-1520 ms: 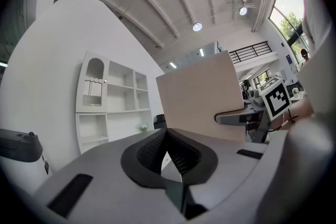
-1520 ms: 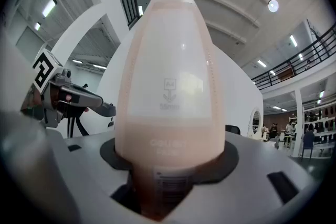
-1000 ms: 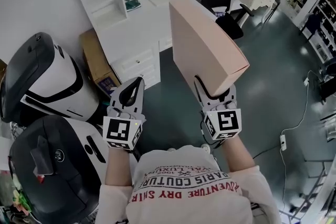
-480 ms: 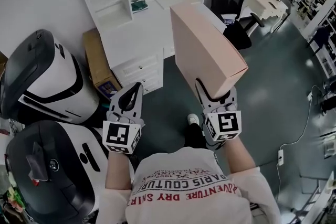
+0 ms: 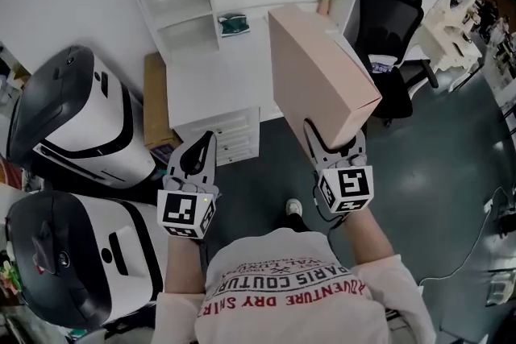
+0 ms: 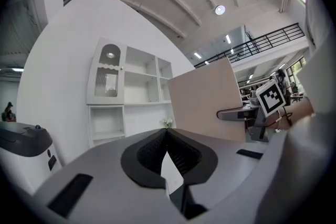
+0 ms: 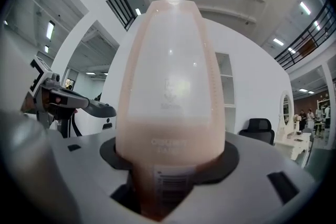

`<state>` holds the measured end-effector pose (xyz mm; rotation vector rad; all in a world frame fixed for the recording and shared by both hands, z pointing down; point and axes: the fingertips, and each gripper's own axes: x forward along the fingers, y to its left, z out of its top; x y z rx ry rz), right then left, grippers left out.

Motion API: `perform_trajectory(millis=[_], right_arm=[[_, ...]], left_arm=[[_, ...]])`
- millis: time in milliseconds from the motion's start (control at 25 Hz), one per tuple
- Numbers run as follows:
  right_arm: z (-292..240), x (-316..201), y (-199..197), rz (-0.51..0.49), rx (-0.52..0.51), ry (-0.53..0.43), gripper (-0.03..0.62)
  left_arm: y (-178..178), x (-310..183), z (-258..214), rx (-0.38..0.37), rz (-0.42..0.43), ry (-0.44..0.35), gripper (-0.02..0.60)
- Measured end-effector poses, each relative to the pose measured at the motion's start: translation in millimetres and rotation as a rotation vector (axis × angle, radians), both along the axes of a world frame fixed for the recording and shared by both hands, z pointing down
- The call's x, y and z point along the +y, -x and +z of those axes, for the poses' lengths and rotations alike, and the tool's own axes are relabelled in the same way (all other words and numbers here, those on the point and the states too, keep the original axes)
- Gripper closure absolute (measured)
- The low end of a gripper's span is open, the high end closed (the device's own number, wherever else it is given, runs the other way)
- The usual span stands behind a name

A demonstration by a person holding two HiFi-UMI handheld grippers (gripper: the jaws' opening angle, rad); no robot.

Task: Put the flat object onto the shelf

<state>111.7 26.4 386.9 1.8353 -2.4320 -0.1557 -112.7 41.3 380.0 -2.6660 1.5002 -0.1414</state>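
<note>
Flat pink box point(image 5: 318, 72) is kept clamped upright in the right claw point(image 5: 332, 142), left claw point(image 5: 208, 144) closed on nothing. White shelf point(image 5: 189, 8) has been brought nearer, so placing looks close.

shirt point(image 5: 284, 276): "PARIS COUTURE", "DRY SHIRT", seen upside down
box point(image 7: 170, 86) end: barcode label point(image 7: 171, 186); printed lines too blurred to read

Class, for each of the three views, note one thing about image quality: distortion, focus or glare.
Head view: sharp, but wide-angle bending tilts the white shelf unit. Left gripper view: fisheye, black corners, ceiling lights flare. Right gripper view: the pink box, very close, is blurred at its near end, with pale glare higher up.
</note>
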Motion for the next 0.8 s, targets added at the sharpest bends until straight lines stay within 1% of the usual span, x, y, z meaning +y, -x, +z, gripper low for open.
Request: perform_trajectory(millis=[240, 440, 600, 800], right_arm=[[-0.2, -81.3, -56.4, -0.079, 0.011, 0.009, 0.299], [-5.9, -133.8, -89.8, -0.147, 0.036, 0.013, 0.299], [-20.0, -169.7, -97.6, -0.200, 0.081, -0.005, 0.299], [-34.2, -208.1, -88.1, -0.236, 0.139, -0.009, 0.296]], left_arm=[[-59.0, -68.1, 0.8, 0.003, -0.085, 0.011, 0.568], [-102.3, -109.1, -6.5, 0.006, -0.119, -0.012, 0.568], [-116.2, -134.7, -11.7, -0.016, -0.149, -0.011, 0.568], [-114.2, -163.2, -26.2, -0.036, -0.176, -0.034, 0.568]])
